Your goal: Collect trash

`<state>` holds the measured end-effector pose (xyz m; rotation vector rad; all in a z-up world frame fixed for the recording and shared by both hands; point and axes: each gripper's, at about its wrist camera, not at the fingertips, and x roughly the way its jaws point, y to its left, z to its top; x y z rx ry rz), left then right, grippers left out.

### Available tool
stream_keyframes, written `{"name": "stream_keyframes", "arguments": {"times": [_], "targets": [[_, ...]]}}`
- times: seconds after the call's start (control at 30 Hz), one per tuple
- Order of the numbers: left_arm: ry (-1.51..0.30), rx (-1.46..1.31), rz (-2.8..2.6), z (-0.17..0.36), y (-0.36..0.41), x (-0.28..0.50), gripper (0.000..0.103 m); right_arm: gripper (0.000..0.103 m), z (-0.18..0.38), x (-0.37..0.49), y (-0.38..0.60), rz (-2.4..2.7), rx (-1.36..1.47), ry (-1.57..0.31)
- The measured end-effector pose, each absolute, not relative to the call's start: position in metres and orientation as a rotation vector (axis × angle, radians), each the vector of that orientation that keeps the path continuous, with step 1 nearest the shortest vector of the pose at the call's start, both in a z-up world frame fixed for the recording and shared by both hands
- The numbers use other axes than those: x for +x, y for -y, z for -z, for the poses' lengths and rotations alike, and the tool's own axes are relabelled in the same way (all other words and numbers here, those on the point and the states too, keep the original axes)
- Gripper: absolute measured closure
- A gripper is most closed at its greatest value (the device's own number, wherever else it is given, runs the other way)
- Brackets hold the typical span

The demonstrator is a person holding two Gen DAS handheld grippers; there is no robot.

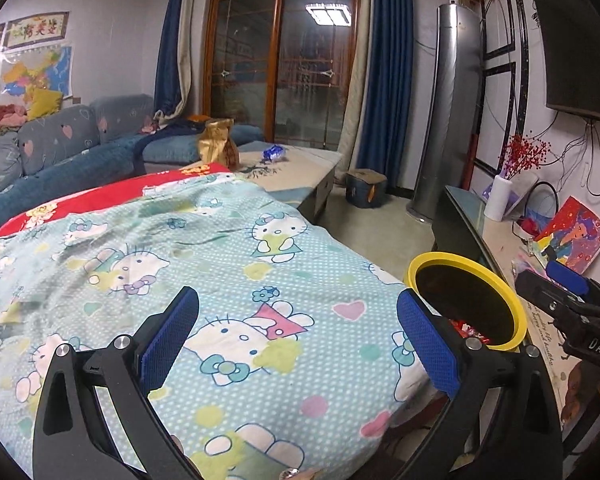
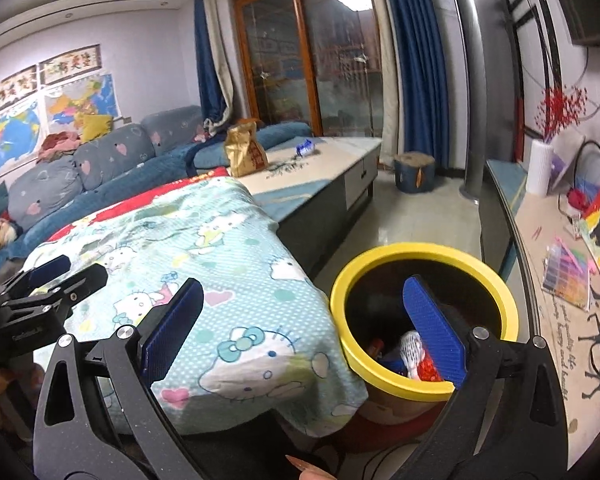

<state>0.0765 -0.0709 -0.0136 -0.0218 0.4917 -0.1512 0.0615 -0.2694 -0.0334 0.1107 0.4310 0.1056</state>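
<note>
A yellow-rimmed trash bin (image 2: 424, 252) stands on the floor at the corner of a table draped in a cartoon-cat cloth (image 1: 228, 264). Inside lie red and white wrappers (image 2: 414, 354). My right gripper (image 2: 304, 332) is open and empty, its right finger over the bin's mouth. My left gripper (image 1: 298, 338) hovers open and empty over the cloth, with the bin (image 1: 466, 264) to its right. Far back on the low table sit a gold bag (image 1: 216, 146) and a blue wrapper (image 1: 274, 153). The right gripper (image 1: 572, 300) shows at the left wrist view's right edge.
A grey-blue sofa (image 1: 60, 148) runs along the left wall. A TV console (image 2: 560, 248) with papers and a white vase (image 2: 540, 166) lines the right. A tall grey air conditioner (image 1: 450, 112) and a small stool (image 2: 414, 172) stand beyond the low table (image 2: 324, 176).
</note>
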Motion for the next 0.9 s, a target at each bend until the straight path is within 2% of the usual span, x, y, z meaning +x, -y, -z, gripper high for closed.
{"name": "stream_keyframes", "arguments": {"times": [0.43,0.9], "targets": [[-0.359,0.007,0.168,0.010,0.076,0.046,0.006,0.011,0.022,0.029,0.258,0.036,0.029,-0.175],[-0.364,-0.020,0.169,0.018,0.072,0.048,0.006,0.011,0.036,0.031,0.262,0.073,0.037,-0.158]]}}
